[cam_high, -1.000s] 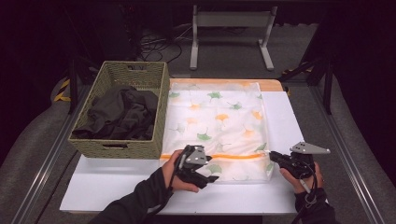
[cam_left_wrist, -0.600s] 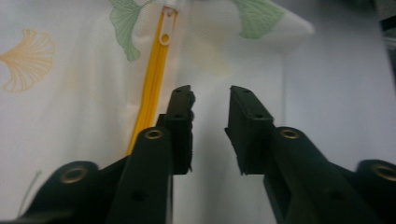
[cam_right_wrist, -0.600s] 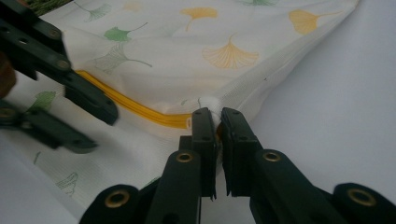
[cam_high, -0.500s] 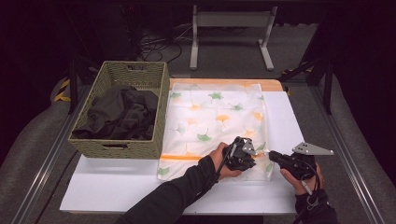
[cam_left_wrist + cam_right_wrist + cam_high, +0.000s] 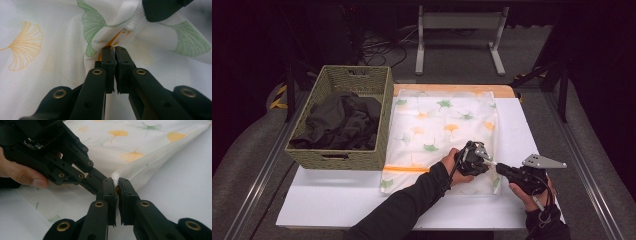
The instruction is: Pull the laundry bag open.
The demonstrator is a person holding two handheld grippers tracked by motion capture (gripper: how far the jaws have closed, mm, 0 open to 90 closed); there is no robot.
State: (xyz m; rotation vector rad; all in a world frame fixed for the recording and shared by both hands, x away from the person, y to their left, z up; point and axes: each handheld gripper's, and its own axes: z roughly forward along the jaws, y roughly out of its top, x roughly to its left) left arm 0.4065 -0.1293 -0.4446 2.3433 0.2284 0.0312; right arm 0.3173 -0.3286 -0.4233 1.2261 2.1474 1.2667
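A white mesh bag [image 5: 442, 120] printed with green and orange leaves lies flat on the white board [image 5: 337, 200]. An orange zipper strip [image 5: 404, 169] runs along its near edge. My left gripper [image 5: 488, 161] reaches across to the bag's near right corner. In the left gripper view its jaws [image 5: 114, 50] are shut on bunched fabric at the orange zipper [image 5: 117, 37]. My right gripper [image 5: 500, 167] meets it tip to tip from the right. Seen from the right gripper view, the right gripper [image 5: 117, 182] is shut on the white corner of the bag [image 5: 140, 172], lifted slightly off the board.
A woven green basket [image 5: 337, 157] holding dark clothing [image 5: 342, 122] stands at the left of the board, beside the bag. A white metal stand [image 5: 457, 40] rises behind the table. Metal rails [image 5: 257, 190] run along both sides.
My left gripper has travelled right along the bag's near edge, from its left end to the right corner, and its jaws have shut there. The right gripper has stayed put, still shut.
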